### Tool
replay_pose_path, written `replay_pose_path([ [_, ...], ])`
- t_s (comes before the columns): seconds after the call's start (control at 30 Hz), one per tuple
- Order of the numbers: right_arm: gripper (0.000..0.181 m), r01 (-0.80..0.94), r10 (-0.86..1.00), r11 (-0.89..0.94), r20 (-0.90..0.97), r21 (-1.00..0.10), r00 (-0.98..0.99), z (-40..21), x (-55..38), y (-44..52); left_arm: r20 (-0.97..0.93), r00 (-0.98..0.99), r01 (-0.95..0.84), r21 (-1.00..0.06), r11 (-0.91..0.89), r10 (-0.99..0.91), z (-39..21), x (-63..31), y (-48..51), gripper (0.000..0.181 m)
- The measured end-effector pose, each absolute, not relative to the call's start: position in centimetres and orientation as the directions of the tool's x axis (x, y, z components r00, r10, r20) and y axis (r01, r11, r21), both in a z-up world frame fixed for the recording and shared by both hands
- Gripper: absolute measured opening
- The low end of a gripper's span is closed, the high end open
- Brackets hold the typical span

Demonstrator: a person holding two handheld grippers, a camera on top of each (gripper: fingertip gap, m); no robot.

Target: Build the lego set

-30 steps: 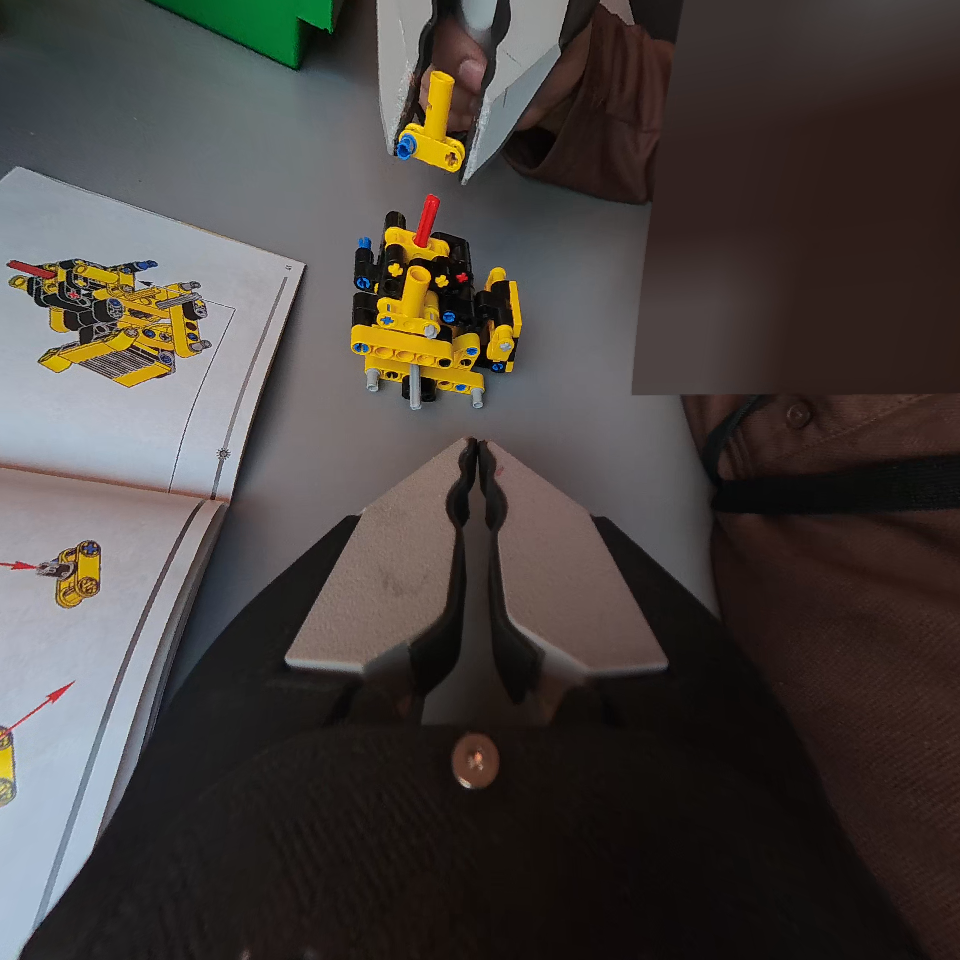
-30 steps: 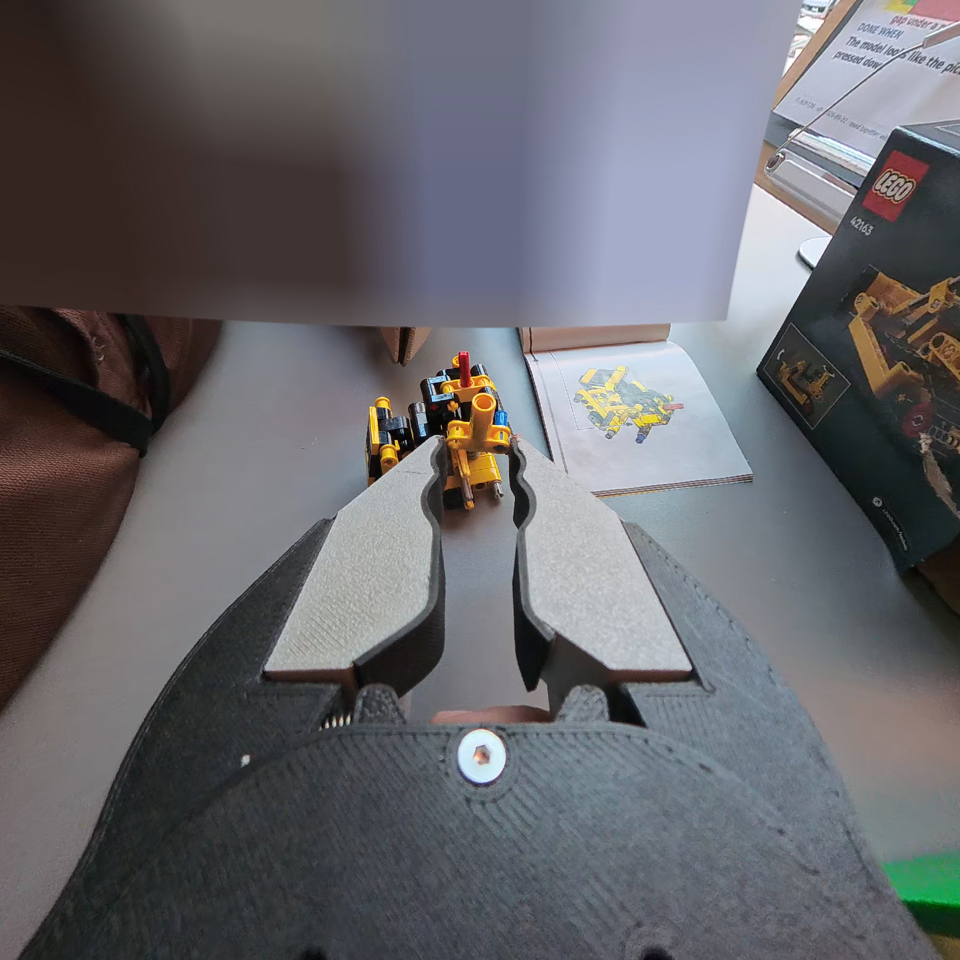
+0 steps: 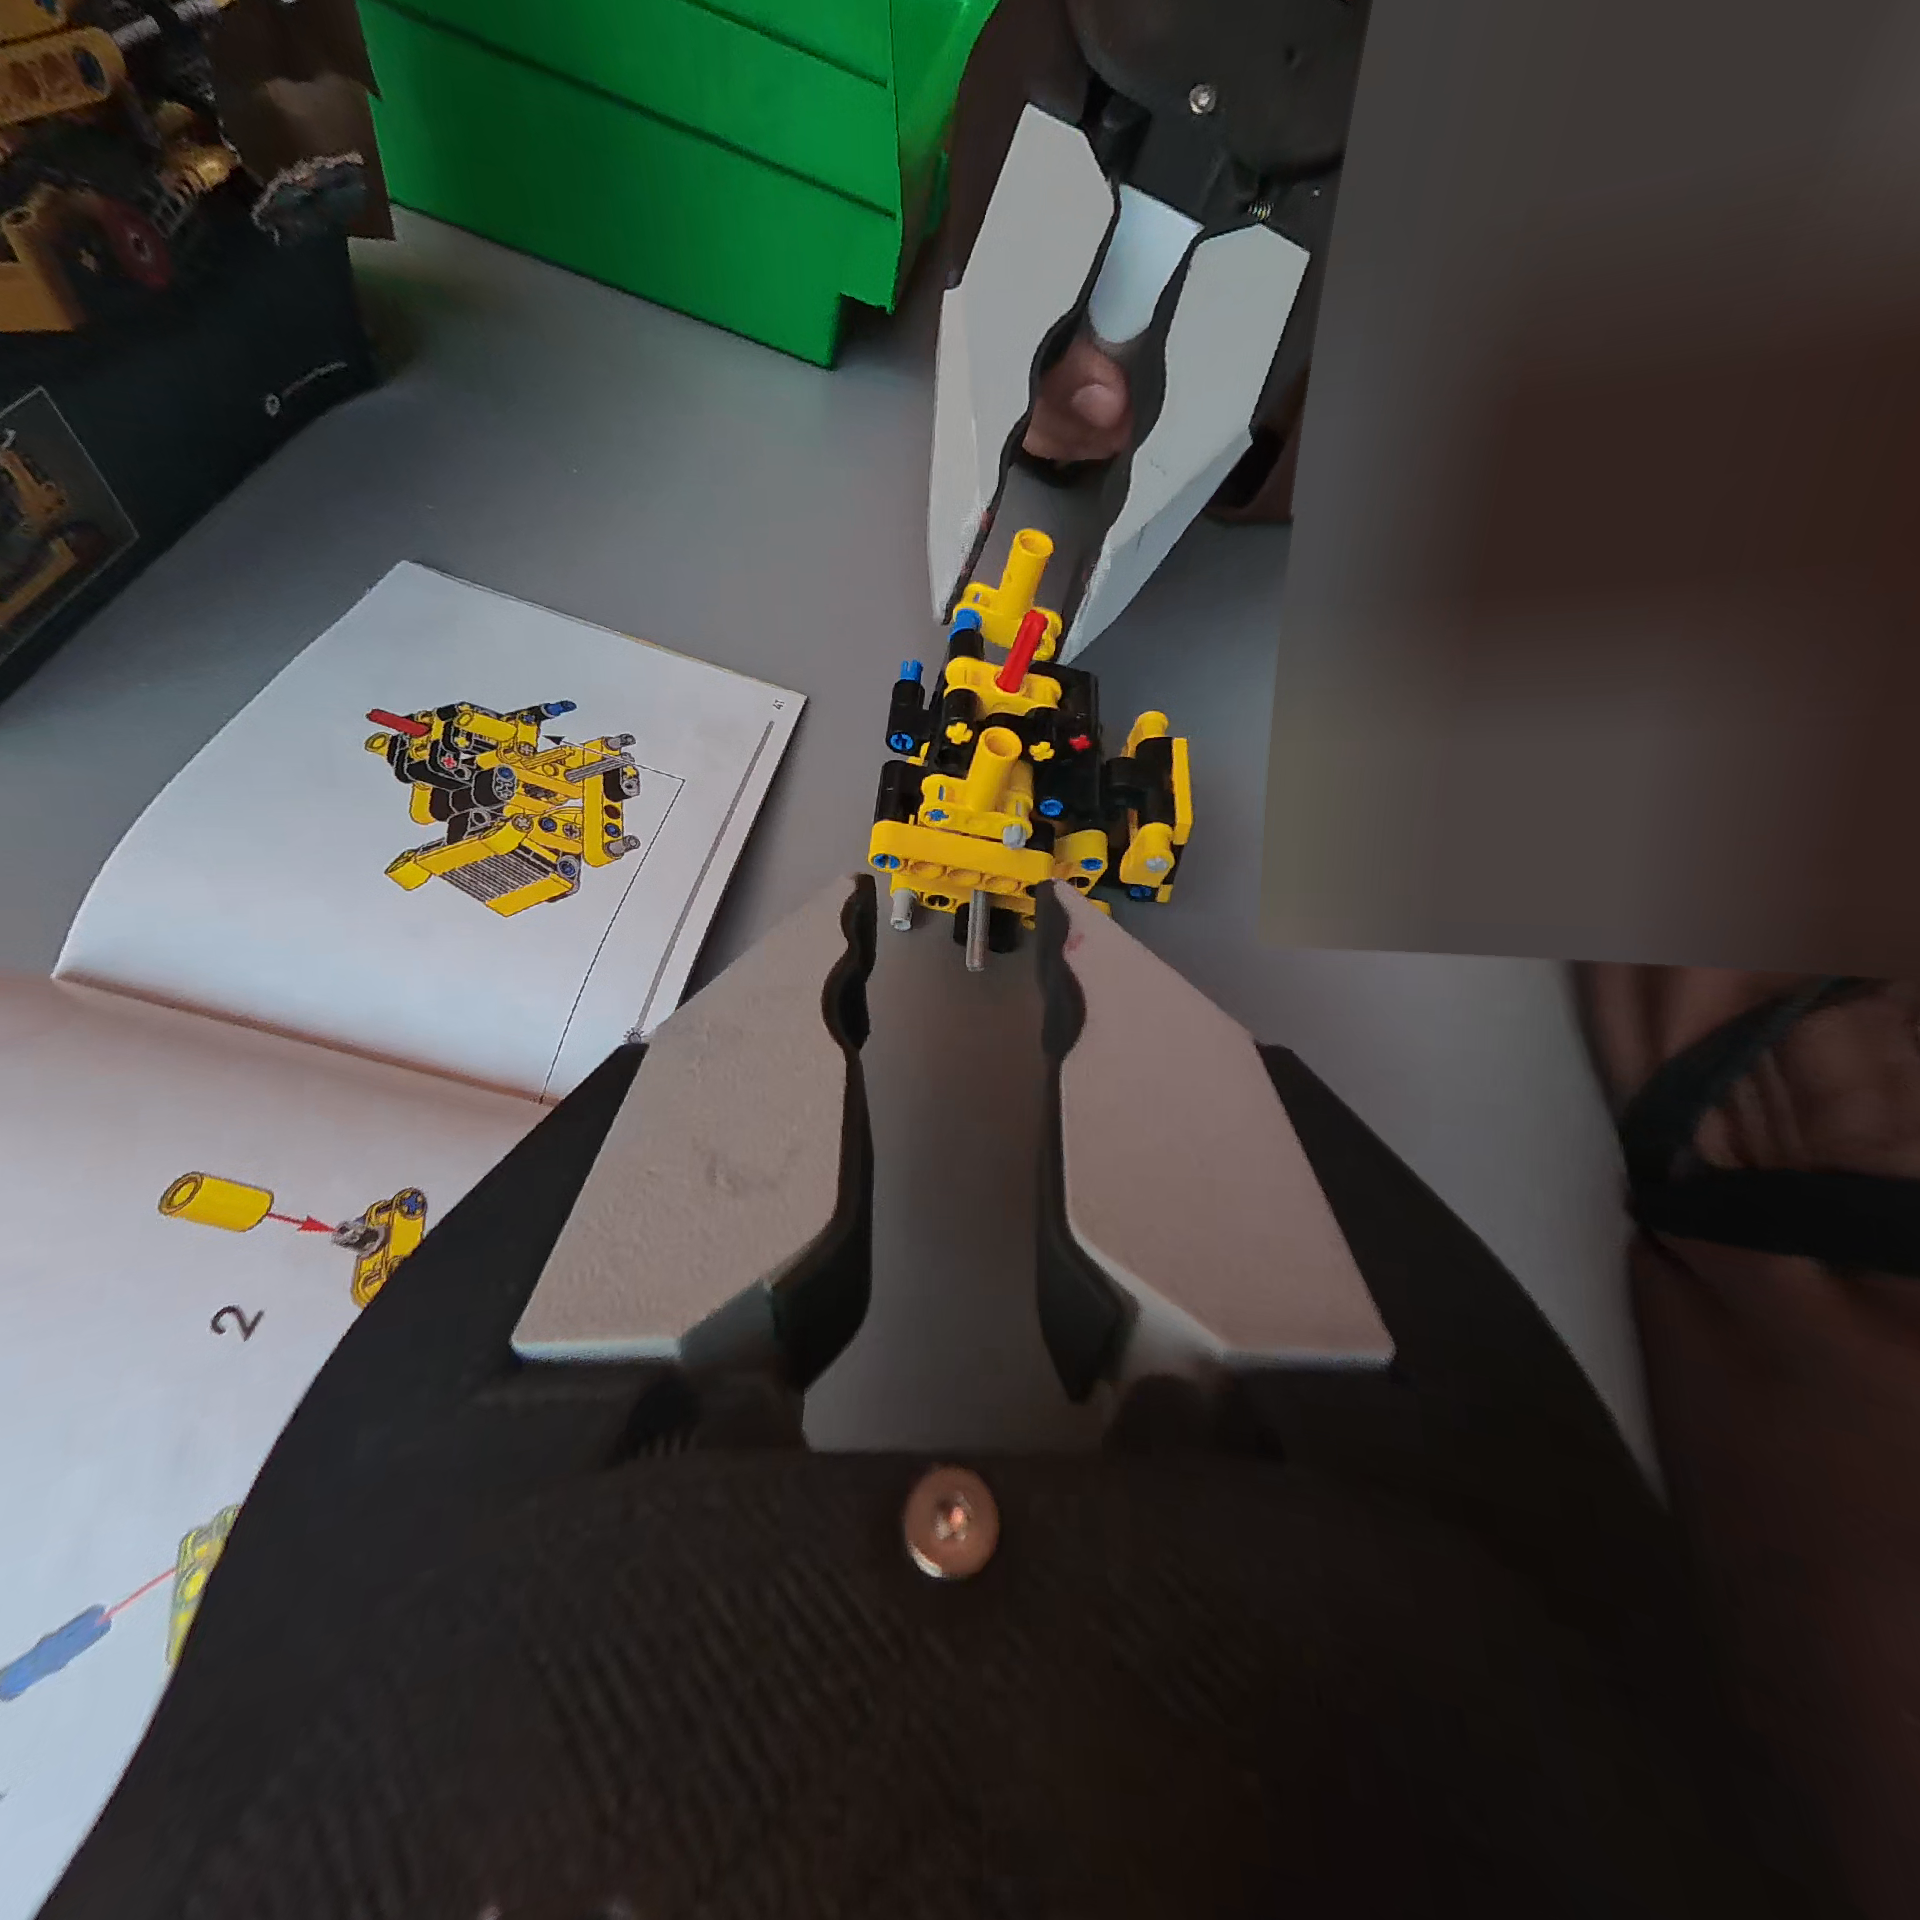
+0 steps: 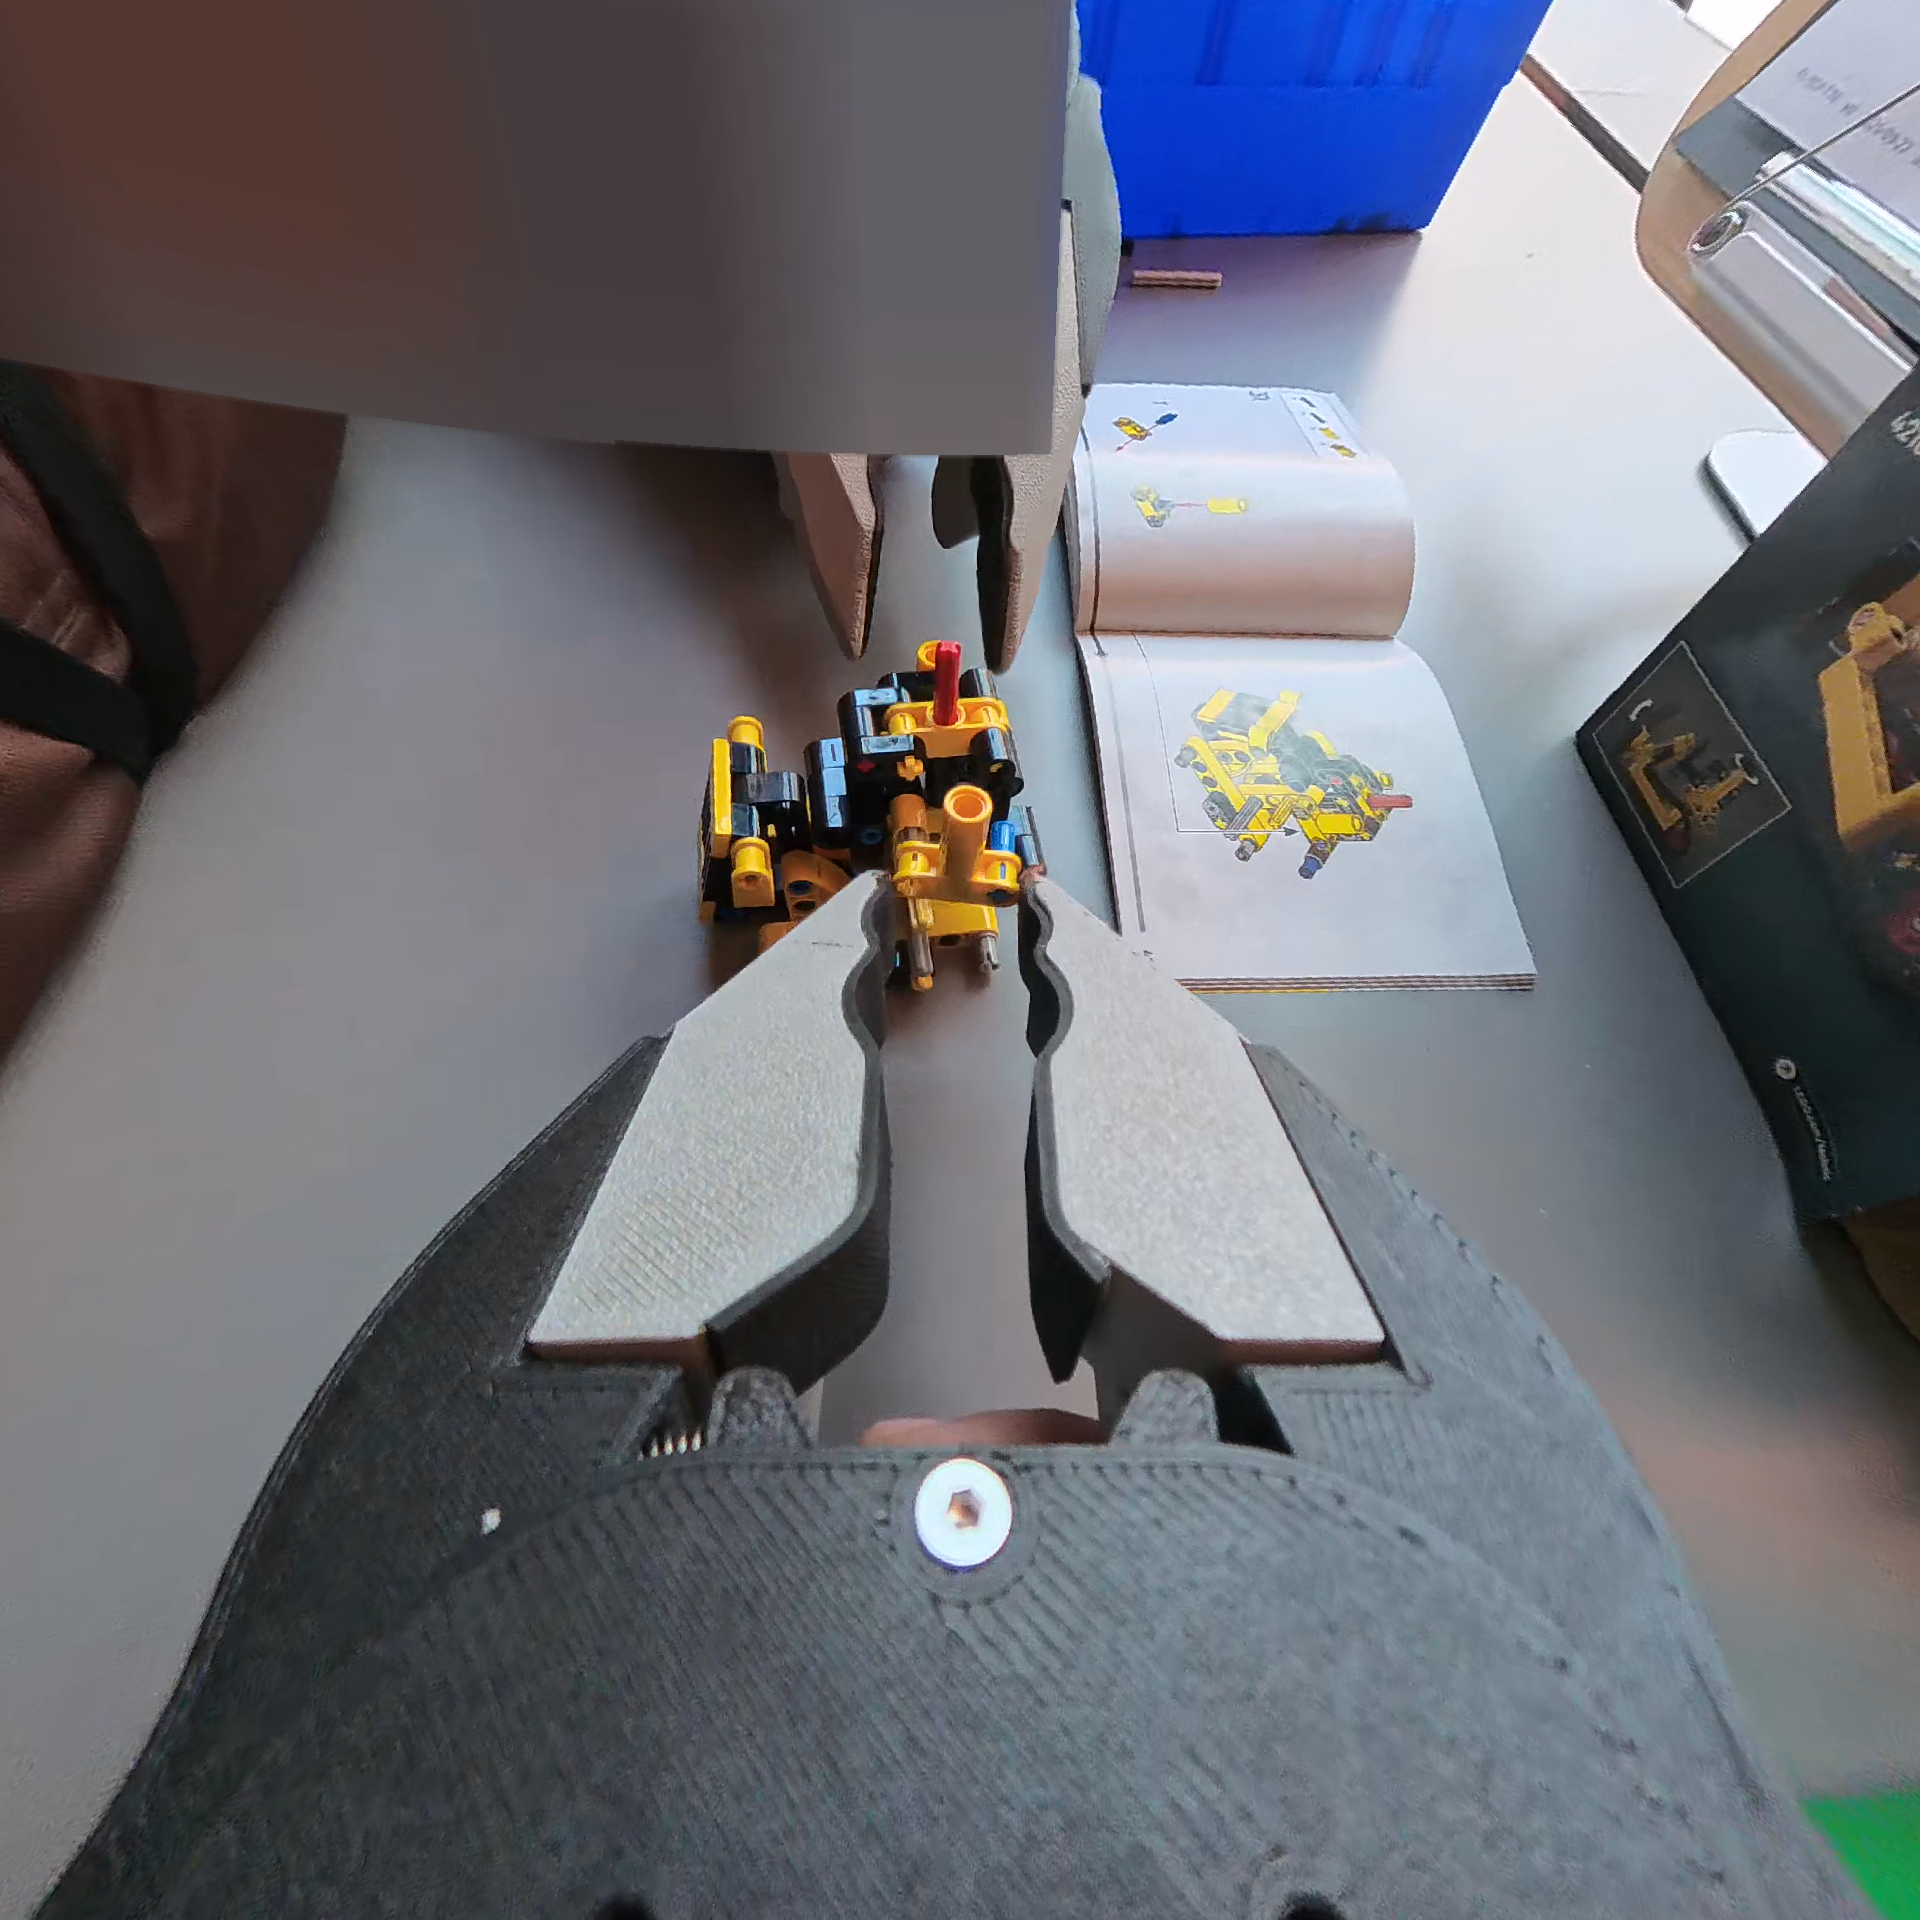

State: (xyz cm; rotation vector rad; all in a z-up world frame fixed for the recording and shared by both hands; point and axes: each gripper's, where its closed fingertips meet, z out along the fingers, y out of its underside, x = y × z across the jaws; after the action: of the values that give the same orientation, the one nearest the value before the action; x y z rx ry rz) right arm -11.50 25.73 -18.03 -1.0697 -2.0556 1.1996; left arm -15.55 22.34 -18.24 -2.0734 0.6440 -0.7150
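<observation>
The yellow and black lego model [image 3: 1023, 800] with a red pin on top stands on the grey table; it also shows in the right wrist view [image 4: 883, 769]. My left gripper [image 3: 956, 899] is open and empty, its tips on either side of the model's near end. From the right wrist view it [image 4: 925, 582] stands just beyond the model. My right gripper [image 4: 951, 894] is shut on a small yellow T-shaped piece [image 4: 961, 847] with a blue pin. It holds the piece [image 3: 1003, 597] against the model's far end, by the red pin.
An open instruction booklet [image 3: 416, 831] lies left of the model. A green box [image 3: 644, 177] and the dark lego set box [image 3: 125, 312] stand behind it. A blue bin [image 4: 1299, 104] and a clipboard [image 4: 1787, 208] are farther off. A person's brown sleeve [image 3: 1766, 1455] is close on the right. The left gripper's tips are roughly 6 centimeters from the right gripper's.
My left gripper has opened and moved forward up to the model. My right gripper has brought the yellow piece down to the model's far end.
</observation>
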Motion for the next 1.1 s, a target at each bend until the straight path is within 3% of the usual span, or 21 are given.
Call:
replay_pose_path([
  [0.33, 0.021, 0.39, 0.797, 0.336, 0.038, -0.857, -0.603, -18.68, -11.73, 25.42, 0.286, 0.679, -0.189, -0.822, -0.537, -0.676, -18.49, -14.86, 22.66, 0.028],
  [0.53, 0.021, 0.409, 0.786, 0.332, 0.01, -0.85, -0.618, -18.98, -11.65, 25.35, 0.29, 0.653, -0.203, -0.823, -0.53, -0.7, -18.43, -14.51, 22.37, 0.039],
  [1.1, 0.02, 0.411, 0.803, 0.32, 0.014, -0.854, -0.596, -18.95, -12.03, 25.76, 0.194, 0.684, -0.254, -0.84, -0.479, -0.703, -17.89, -14.88, 23.18, 0.035],
])
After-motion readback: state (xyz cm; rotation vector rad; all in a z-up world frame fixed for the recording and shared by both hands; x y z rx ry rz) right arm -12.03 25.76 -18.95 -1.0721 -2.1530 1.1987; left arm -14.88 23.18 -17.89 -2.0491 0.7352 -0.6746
